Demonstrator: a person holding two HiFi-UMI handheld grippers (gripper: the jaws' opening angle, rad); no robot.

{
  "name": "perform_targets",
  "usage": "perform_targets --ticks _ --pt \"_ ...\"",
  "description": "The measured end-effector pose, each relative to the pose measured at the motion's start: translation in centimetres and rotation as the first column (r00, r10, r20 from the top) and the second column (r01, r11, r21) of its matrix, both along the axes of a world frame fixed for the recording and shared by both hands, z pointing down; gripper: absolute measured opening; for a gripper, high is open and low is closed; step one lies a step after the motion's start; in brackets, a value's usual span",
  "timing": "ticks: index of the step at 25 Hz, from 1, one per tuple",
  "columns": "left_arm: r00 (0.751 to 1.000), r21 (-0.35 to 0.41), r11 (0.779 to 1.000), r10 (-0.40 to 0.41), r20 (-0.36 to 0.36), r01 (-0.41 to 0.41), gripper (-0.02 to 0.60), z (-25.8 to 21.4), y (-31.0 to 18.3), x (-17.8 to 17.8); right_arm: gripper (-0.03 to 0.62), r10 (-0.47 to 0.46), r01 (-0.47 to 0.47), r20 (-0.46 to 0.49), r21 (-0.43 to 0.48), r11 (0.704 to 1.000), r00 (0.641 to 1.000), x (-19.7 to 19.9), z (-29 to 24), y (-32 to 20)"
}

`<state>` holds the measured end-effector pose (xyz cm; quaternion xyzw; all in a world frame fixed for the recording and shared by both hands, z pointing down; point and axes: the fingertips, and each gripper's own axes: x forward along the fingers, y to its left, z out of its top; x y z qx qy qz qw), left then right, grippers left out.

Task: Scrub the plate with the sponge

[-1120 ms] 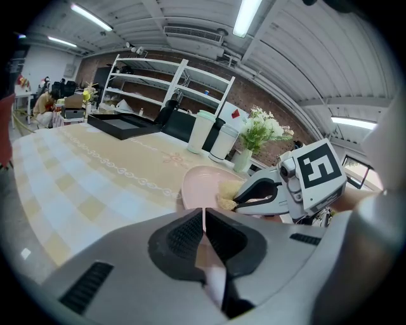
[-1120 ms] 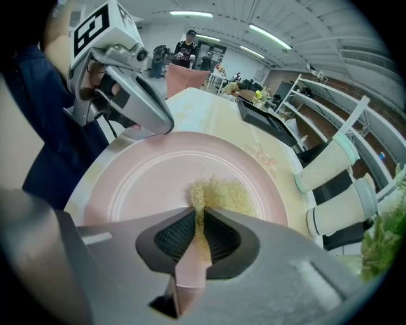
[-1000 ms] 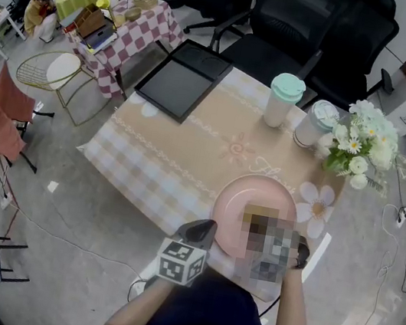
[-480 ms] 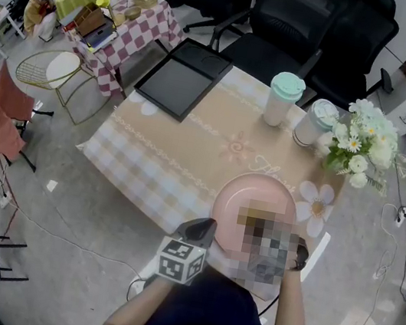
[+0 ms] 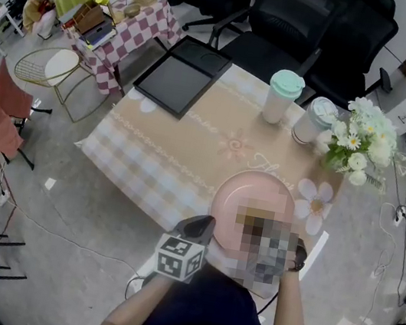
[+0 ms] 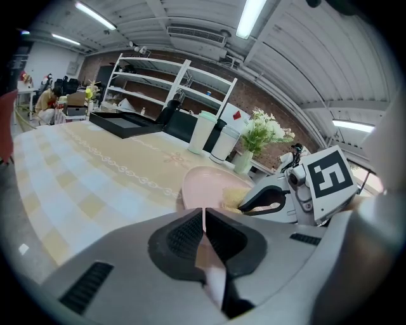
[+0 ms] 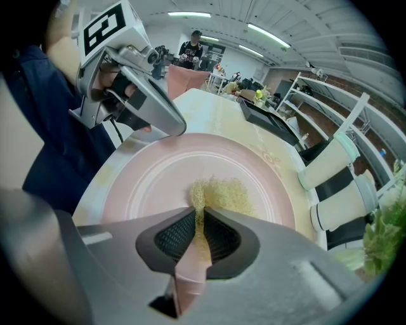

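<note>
A pink plate point(image 5: 248, 193) lies near the table's front edge, also filling the right gripper view point(image 7: 158, 178). My right gripper point(image 7: 200, 212) is shut on a yellow fibrous sponge point(image 7: 223, 193) and holds it on the plate's middle. In the head view a mosaic patch covers that gripper; the sponge point(image 5: 255, 220) peeks out above it. My left gripper point(image 5: 201, 231) is shut with nothing between its jaws, and its tip point(image 6: 203, 212) touches the plate's near left rim point(image 6: 203, 184). The left gripper view also shows the right gripper point(image 6: 266, 200) over the sponge point(image 6: 231, 198).
Behind the plate stand a mint cup point(image 5: 283, 98), a grey tumbler point(image 5: 311, 121) and a vase of white flowers point(image 5: 362, 143). A black tray point(image 5: 179, 76) lies at the table's far left. Office chairs point(image 5: 288, 33) stand beyond the table. The table's front edge point(image 5: 170, 218) is beside my left gripper.
Almost nothing: the right gripper with the sponge has shifted only slightly on the plate. The left gripper stays at the rim.
</note>
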<state>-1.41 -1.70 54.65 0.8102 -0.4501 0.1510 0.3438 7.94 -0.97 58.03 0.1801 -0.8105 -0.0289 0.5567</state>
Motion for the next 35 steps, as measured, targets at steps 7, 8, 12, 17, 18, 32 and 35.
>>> perform_targets --ticks 7,8,12,17,18,32,35 --pt "1.0 0.001 1.0 -0.008 -0.002 0.008 0.021 0.0 0.0 -0.1 0.041 -0.005 0.005 -0.001 -0.007 1.0 1.0 -0.1 0.0 0.7" --pt "1.0 0.001 1.0 -0.009 -0.003 0.009 0.021 0.0 0.0 -0.1 0.041 -0.006 0.006 0.001 -0.008 1.0 1.0 -0.1 0.1 0.8" --pt "1.0 0.001 1.0 -0.009 -0.002 0.009 0.021 0.0 0.0 -0.1 0.041 -0.005 0.005 0.003 -0.011 1.0 1.0 -0.1 0.0 1.0" --pt "1.0 0.001 1.0 -0.009 0.0 0.009 0.021 0.0 0.0 -0.1 0.041 -0.005 0.005 0.002 -0.019 1.0 1.0 -0.2 0.0 1.4" --pt "1.0 0.001 1.0 -0.008 0.001 0.008 0.021 0.0 0.0 -0.1 0.041 -0.006 0.006 0.002 -0.021 1.0 1.0 -0.2 0.0 1.5" --pt "1.0 0.002 1.0 -0.004 -0.004 0.004 0.021 0.1 0.0 0.0 0.041 -0.012 0.012 -0.006 -0.076 0.997 1.0 -0.4 0.0 2.7" --pt "1.0 0.002 1.0 -0.004 -0.003 0.004 0.021 0.0 0.1 0.0 0.041 -0.018 0.017 -0.008 -0.1 0.995 1.0 -0.4 0.0 3.1"
